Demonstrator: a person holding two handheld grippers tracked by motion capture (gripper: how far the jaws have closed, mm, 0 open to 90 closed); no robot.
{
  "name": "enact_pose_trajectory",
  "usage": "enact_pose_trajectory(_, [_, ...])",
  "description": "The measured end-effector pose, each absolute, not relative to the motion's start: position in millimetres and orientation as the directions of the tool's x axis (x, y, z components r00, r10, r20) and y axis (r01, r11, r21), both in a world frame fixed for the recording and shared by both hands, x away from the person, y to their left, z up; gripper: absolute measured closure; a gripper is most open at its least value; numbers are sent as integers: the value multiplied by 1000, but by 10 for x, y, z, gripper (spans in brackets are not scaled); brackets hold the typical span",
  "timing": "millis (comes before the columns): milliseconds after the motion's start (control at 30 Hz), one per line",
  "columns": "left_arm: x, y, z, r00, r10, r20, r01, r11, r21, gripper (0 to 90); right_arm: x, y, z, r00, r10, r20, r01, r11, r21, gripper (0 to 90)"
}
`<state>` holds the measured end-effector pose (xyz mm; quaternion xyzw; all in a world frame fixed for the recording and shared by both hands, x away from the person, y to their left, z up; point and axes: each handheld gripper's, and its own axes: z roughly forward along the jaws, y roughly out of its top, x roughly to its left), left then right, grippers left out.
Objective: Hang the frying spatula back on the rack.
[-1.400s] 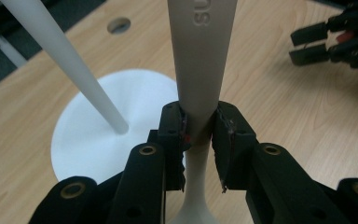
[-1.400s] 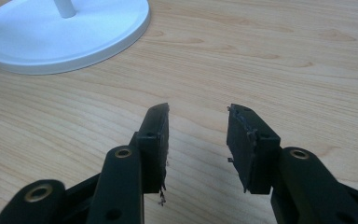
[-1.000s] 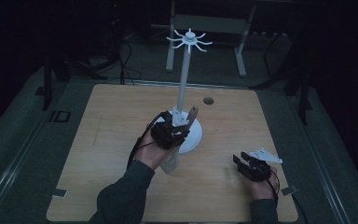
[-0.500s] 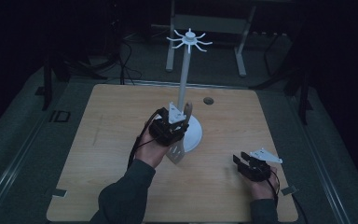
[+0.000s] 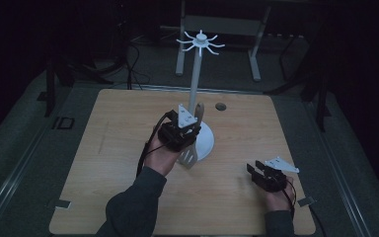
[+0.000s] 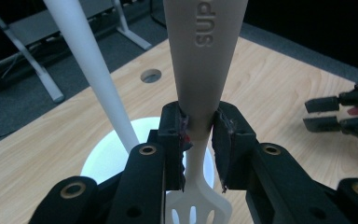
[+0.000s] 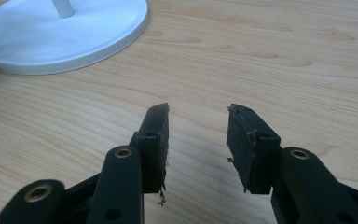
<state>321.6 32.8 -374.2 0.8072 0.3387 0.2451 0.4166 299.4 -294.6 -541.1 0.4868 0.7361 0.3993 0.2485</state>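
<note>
A pale slotted spatula is clamped by its handle in my left gripper, which is shut on it. The spatula stands nearly upright, slotted head down, right in front of the white stand's pole. The stand has a ring of hooks on top and a round white base on the wooden table. In the high view my left gripper hovers over the base's near-left side. My right gripper is open with nothing between its fingers, low over the table at the front right.
The stand's base lies ahead and to the left of my right gripper. A small round hole is set in the wooden table behind the stand. Metal frame legs and cables stand on the dark floor beyond the far edge.
My left gripper has edged slightly up and toward the pole with the spatula. The right gripper has stayed where it was.
</note>
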Motion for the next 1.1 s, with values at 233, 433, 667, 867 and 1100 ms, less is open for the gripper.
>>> enact_pose_trajectory(233, [3200,302,-3724,617,778,122,328,-394,859,742,2993,-2947,-5411,-402,915,21,518,209,829,585])
enact_pose_trajectory(433, [3194,296,-3686,591,798,119,317,-366,875,742,2992,-2941,-5413,-402,915,14,518,215,828,585])
enact_pose_trajectory(667, [3197,275,-3612,570,813,119,307,-345,887,742,2992,-2937,-5414,-404,915,12,516,216,829,585])
enact_pose_trajectory(867, [3203,230,-3565,537,835,118,307,-324,895,742,2993,-2937,-5416,-403,915,12,517,217,828,585])
enact_pose_trajectory(1100, [3205,204,-3518,513,851,108,302,-297,906,741,2995,-2939,-5417,-403,915,13,518,216,828,585])
